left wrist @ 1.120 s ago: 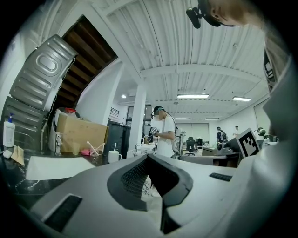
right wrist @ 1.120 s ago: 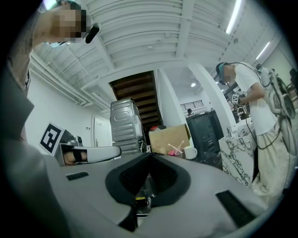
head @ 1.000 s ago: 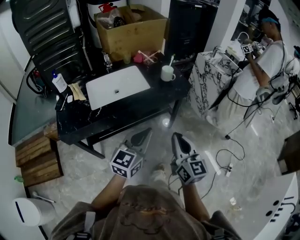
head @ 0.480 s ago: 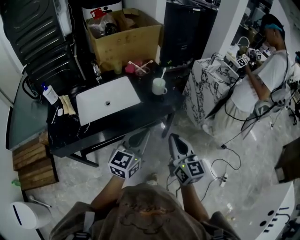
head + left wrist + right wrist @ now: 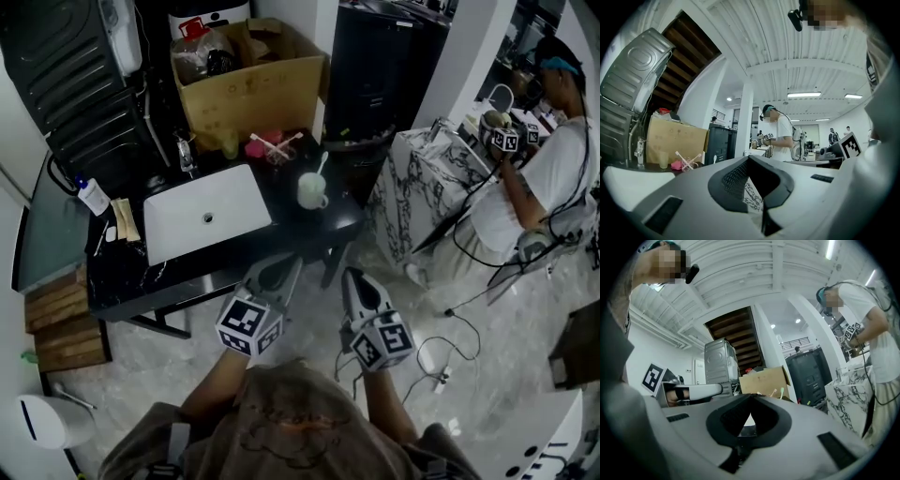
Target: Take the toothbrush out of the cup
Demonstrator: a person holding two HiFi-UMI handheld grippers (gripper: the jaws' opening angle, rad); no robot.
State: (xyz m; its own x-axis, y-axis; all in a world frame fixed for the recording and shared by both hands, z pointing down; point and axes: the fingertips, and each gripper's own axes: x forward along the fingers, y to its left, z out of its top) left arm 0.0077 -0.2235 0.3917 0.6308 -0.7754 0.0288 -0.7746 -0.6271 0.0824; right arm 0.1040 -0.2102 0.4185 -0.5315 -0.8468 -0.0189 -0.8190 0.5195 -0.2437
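Standing in the white cup [image 5: 310, 192] on the black counter [image 5: 302, 225], just right of the sink [image 5: 202, 220], the toothbrush [image 5: 322, 165] is well ahead of both grippers. The left gripper [image 5: 284, 267] and right gripper [image 5: 351, 277] hang side by side short of the counter, jaws pressed together on nothing.

Grey marble floor [image 5: 150, 380], black table [image 5: 328, 223]

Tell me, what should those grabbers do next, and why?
Probably move the right gripper forward to the cup and open its jaws. It and the left gripper are shut and empty, short of the table, while the toothbrush stands in the cup.
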